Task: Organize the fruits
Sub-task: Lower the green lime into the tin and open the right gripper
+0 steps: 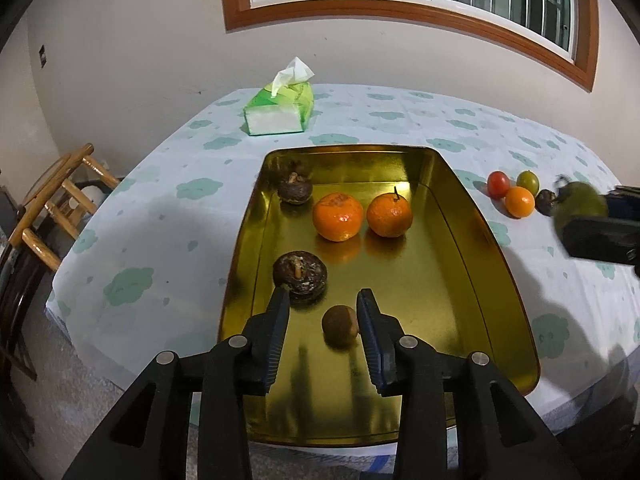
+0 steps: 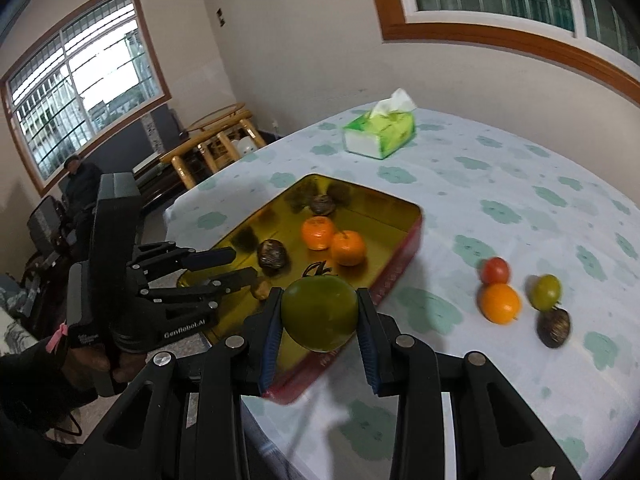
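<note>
While the right gripper (image 2: 319, 312) pinches a green fruit (image 2: 319, 314) beside the tray's rim (image 2: 416, 216), the left gripper (image 1: 323, 322) (jaws spread) hangs inside.

The tray (image 1: 460, 216) was polished gold metal, mirroring the glossy, dimpled oranges (image 1: 338, 217). The water chestnuts (image 1: 301, 276) looked rough and matt. A thin printed cloth (image 1: 160, 216) covered the surface. The claw (image 1: 324, 308) had matt black plastic arms and ribbed blue pads (image 1: 370, 332).

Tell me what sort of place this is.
Probably a home living or dining room: a table under a cloud-print tablecloth, a tissue pack, barred windows and bamboo furniture by the wall.
</note>
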The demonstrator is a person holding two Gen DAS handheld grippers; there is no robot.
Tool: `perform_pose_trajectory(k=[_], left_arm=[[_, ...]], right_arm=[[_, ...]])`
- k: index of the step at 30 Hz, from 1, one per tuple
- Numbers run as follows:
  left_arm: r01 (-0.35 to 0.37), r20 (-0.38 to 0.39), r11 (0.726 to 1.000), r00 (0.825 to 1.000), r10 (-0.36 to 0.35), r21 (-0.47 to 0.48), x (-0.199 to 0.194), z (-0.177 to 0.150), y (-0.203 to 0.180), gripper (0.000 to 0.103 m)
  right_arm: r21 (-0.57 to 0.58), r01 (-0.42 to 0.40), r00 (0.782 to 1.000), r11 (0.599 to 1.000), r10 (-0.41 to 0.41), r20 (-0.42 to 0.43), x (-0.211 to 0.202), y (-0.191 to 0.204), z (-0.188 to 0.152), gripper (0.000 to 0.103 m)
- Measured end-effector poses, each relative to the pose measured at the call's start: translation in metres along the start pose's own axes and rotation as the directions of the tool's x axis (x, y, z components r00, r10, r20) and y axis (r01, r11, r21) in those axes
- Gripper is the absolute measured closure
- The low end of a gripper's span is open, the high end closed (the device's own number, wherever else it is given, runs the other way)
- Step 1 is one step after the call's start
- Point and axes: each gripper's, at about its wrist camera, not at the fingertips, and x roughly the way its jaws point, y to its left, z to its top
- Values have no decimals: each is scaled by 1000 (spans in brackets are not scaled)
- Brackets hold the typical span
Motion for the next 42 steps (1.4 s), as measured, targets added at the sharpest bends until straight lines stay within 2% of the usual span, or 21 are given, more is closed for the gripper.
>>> perform_pose_trajectory(k=[2, 7, 10, 21, 30, 42], left_arm=[[-12, 7, 1000, 1000, 12, -2, -2, -1, 2, 63], [-44, 35, 999, 998, 44, 4, -9, -3, 5, 48], [-59, 47, 998, 997, 59, 7, -12, -3, 7, 44], [-86, 53, 996, 995, 85, 25, -12, -5, 7, 42], [-103, 67, 994, 993, 101, 30, -14, -8, 9, 37], [-110, 66, 993, 992, 107, 40, -14, -10, 9, 34]], right_arm=[[-6, -19, 1000, 1000, 19, -14, 10, 5, 4, 71], [-22, -52, 997, 998, 50, -61, 40, 14, 12, 71], [-29, -62, 995, 998, 59, -80, 53, 19, 16, 70], [-45, -58, 989, 997, 51, -142, 91, 27, 23, 70], [-15, -48, 984, 999, 44, -175, 114, 21, 30, 70], [3, -50, 987, 999, 50, -154, 120, 22, 35, 67]])
